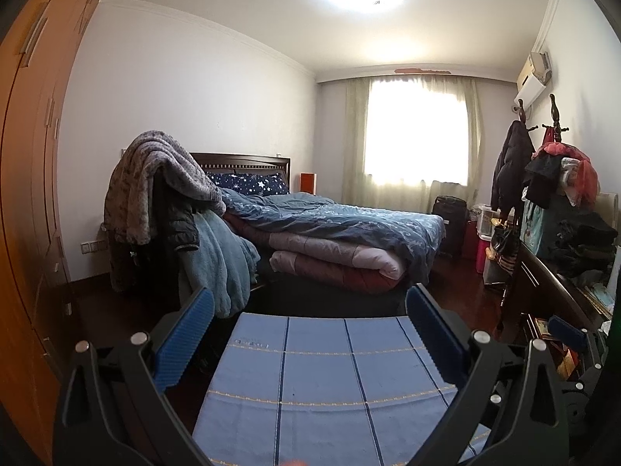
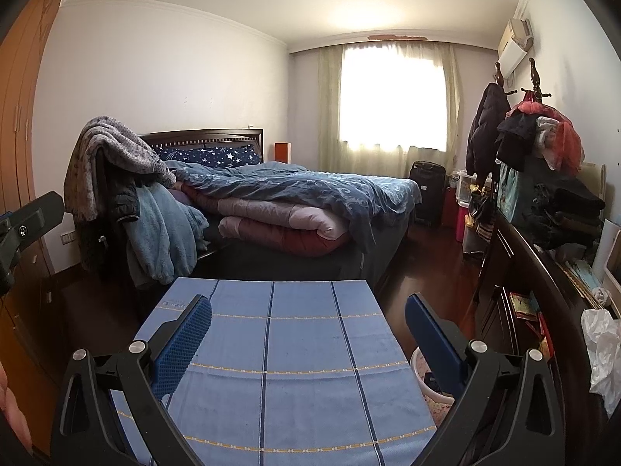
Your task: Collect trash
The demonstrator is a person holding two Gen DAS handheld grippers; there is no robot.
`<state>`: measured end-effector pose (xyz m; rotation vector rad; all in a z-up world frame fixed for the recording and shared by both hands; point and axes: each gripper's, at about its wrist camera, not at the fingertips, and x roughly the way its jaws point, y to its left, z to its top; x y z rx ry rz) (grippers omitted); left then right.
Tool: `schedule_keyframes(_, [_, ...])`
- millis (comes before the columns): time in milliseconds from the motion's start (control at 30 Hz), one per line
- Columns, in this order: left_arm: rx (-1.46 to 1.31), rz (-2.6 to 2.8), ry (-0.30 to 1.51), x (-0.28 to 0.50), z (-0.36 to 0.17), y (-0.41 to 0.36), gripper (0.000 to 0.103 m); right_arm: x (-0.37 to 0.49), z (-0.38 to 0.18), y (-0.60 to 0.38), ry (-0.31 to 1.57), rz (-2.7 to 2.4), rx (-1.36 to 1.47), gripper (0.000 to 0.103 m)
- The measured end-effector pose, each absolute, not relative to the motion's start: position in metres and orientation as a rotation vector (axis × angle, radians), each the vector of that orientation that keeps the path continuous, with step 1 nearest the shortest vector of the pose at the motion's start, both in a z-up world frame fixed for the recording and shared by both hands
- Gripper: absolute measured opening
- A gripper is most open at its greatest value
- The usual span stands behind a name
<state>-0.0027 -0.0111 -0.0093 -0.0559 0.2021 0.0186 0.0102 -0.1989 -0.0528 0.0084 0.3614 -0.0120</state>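
Both grippers are held level above a blue checked cloth (image 1: 330, 380) that covers a small table in the lower middle of each frame, and both are aimed across the room toward the bed (image 1: 333, 225), presumably so that the room can be scanned before anything is reached for. The left gripper (image 1: 310, 334) is seen with its blue pads spread wide and nothing between them; the right gripper (image 2: 308, 338) is likewise spread wide and empty. No trash is seen on the cloth itself. The likeliest trash is a crumpled white plastic bag (image 2: 603, 349) at the right edge of the right wrist view, resting on the end of a dark dresser (image 2: 543, 272) that runs along the right wall. Just beside the table, at lower right in that view and partly hidden behind the right finger, a pale basket (image 2: 417, 361) is seen on the floor; it may serve as the bin, though its contents cannot be made out. The collecting is judged not yet begun. A swing of the right gripper toward the bag would probably be called for next; thin plastic is likely to crumple and slip unless pinched well into its bulk.
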Motion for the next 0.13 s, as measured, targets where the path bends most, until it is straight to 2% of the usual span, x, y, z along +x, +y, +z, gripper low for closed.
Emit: schedule_keyframes(133, [-0.069, 0.016, 0.224, 0.0015, -0.0115, -0.0101, 0.1, 0.0104, -0.0554, -0.2006, 0.364, -0.015, 0.02, 0.099])
